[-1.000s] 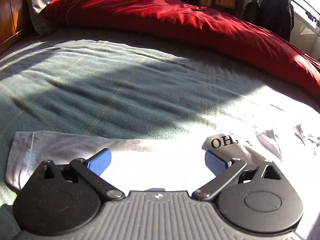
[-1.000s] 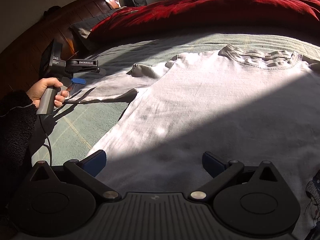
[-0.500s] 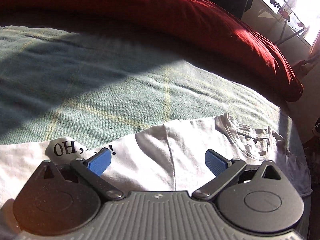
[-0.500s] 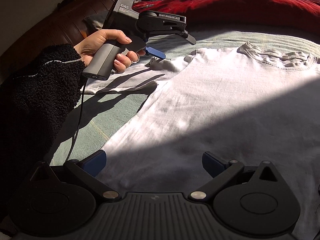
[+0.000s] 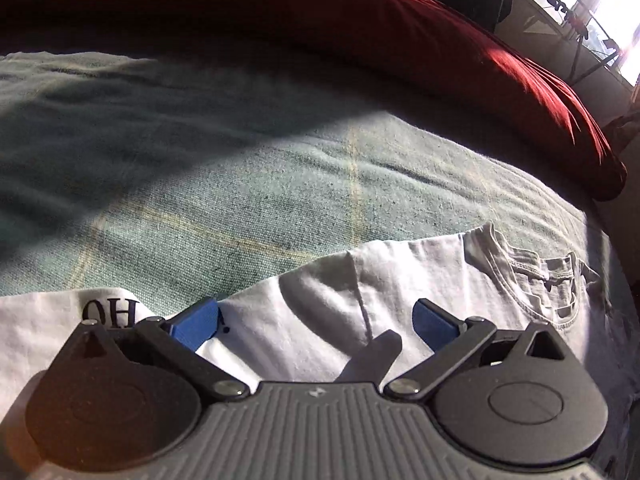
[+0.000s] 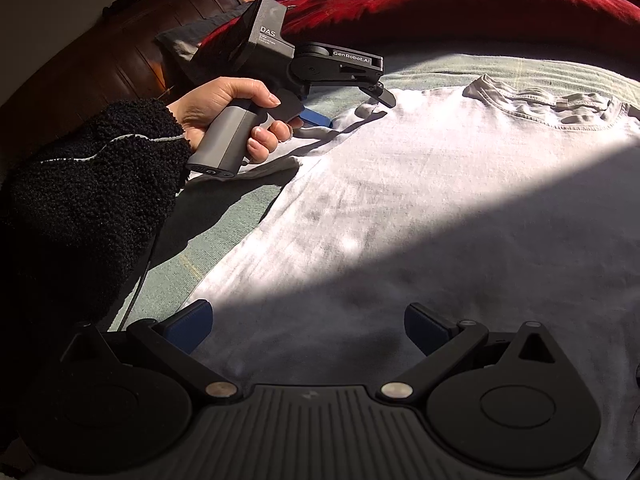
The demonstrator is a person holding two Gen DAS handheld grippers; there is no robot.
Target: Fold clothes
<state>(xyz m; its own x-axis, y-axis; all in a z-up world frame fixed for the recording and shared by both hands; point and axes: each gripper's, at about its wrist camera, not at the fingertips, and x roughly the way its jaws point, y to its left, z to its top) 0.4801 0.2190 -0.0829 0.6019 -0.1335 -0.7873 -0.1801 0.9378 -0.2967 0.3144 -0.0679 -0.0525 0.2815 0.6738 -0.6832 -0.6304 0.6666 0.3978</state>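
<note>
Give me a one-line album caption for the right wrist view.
A hand aims the open left gripper at a white T-shirt on the bed; the right gripper waits open.

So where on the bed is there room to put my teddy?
The green blanket is bare between the white T-shirt and the red duvet. A narrower bare strip lies beside the shirt's side edge, near the sleeve. The shirt and both hand-held grippers crowd the near part.

Both wrist views skim low, sharing the white T-shirt point(image 5: 328, 320).
</note>
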